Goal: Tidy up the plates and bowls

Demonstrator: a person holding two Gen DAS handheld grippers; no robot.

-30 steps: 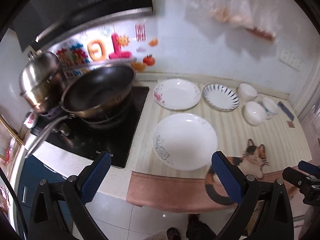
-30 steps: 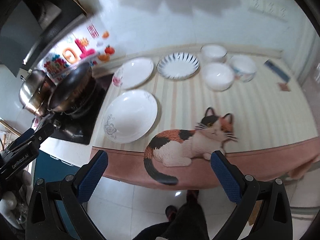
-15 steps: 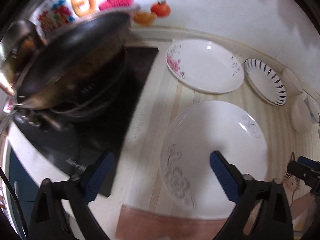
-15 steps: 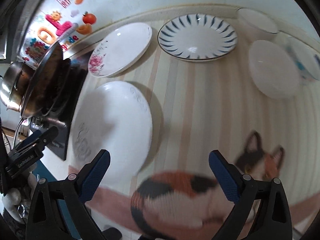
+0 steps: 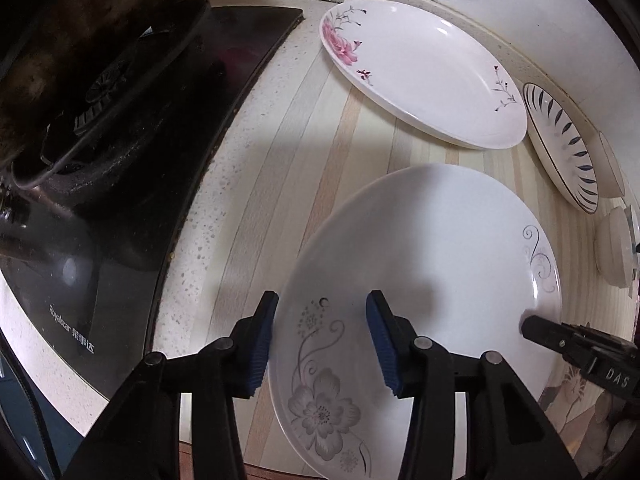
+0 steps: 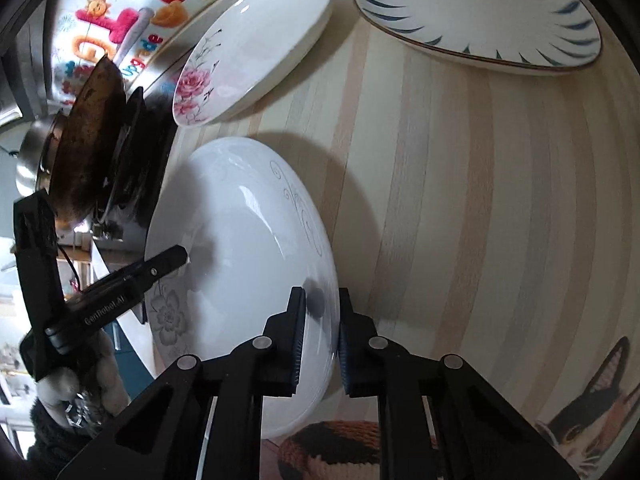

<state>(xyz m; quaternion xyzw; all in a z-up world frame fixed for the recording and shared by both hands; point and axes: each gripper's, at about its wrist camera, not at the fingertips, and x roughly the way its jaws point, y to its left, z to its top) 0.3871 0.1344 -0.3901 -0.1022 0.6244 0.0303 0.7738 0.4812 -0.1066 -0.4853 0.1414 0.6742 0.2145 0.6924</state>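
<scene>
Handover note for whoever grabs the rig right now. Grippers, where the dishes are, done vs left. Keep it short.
Left gripper: open, fingers straddling the near-left rim of the grey-flower plate, not yet closed on it.
Right gripper: narrow gap, fingers either side of the same plate's right rim; whether it is clamped cannot be told.
Pink-flower plate lies behind it near the wall, blue-striped plate to its right, white bowls further right, all separate on the striped mat.
Done: nothing stacked.
Left: grip and move the grey-flower plate, then stack the plates, then the bowls.
</scene>
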